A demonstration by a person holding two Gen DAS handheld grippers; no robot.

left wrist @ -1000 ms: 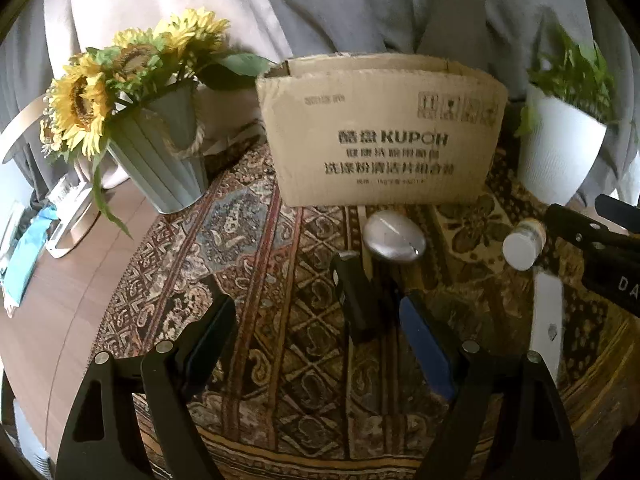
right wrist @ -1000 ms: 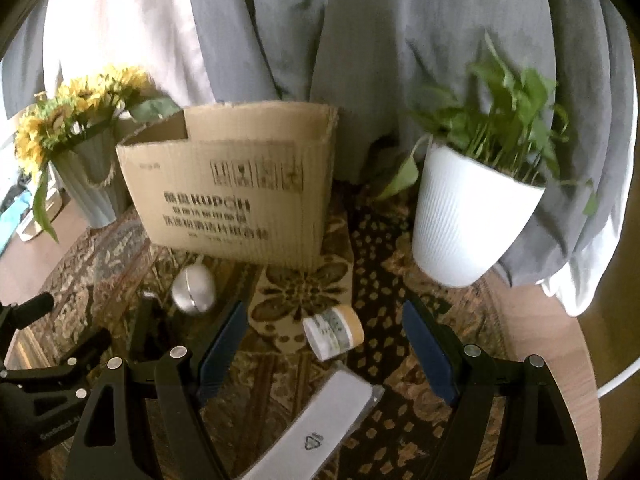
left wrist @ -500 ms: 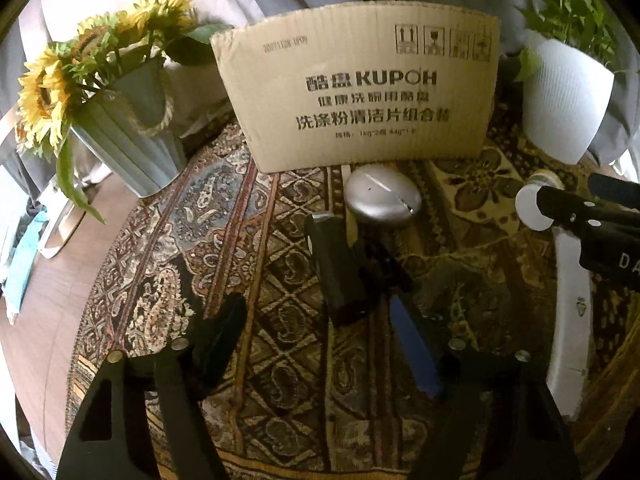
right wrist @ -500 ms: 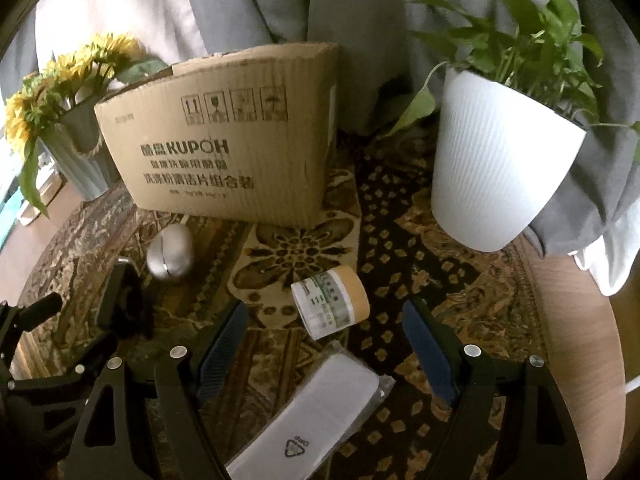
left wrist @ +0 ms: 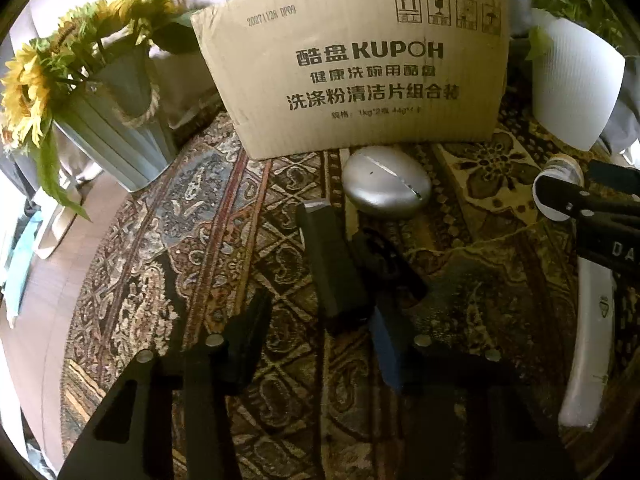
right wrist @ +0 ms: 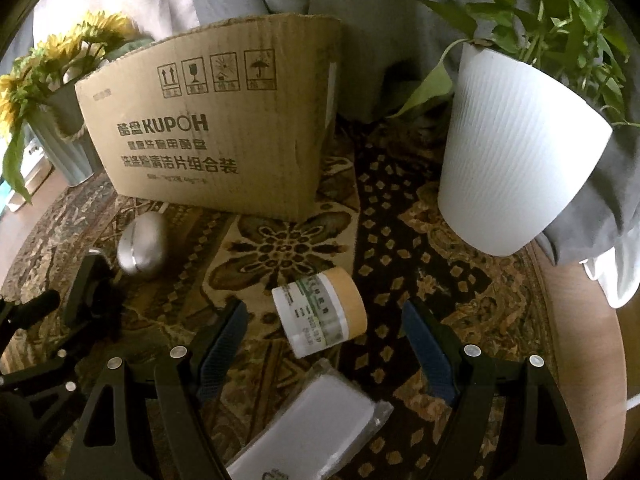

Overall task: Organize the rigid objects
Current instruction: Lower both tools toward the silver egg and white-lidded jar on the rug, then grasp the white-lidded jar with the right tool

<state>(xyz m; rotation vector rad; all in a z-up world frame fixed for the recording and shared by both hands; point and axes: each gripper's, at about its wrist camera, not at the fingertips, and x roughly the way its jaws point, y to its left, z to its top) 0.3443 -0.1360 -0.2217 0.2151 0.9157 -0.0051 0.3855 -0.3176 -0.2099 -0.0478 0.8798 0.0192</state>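
step: pick phase, both hands low over the patterned rug [left wrist: 208, 240]; nothing looked boxed yet, though the box interior was out of sight.
left gripper [left wrist: 320, 336]: jaws had just been closing, about a third open, straddling the near end of the black bar [left wrist: 332, 264]. Pads not clearly pressing on it yet, so no hold.
right gripper [right wrist: 324, 352]: jaws wide, empty, with the small jar [right wrist: 320, 312] lying between and just ahead of the tips, untouched.
black bar: matte, rigid, long rectangular block with a clip-like black piece alongside; lay lengthwise toward the cardboard box [left wrist: 360, 76].
silver case [left wrist: 386, 188]: smooth egg-shaped metal shell with a seam, just in front of the box.
small jar: white cylinder on its side, tan lid, printed label; likely to roll.
white pack [right wrist: 320, 424]: flat, film-wrapped, glossy, below the jar.
box: plain corrugated card, printed face, standing at the back between the sunflower vase [left wrist: 116, 128] and the ribbed white planter [right wrist: 516, 152].
next: left should finish closing squarely on the bar's long sides, then lift; right needs to drop slightly and pinch across the jar's curved wall.
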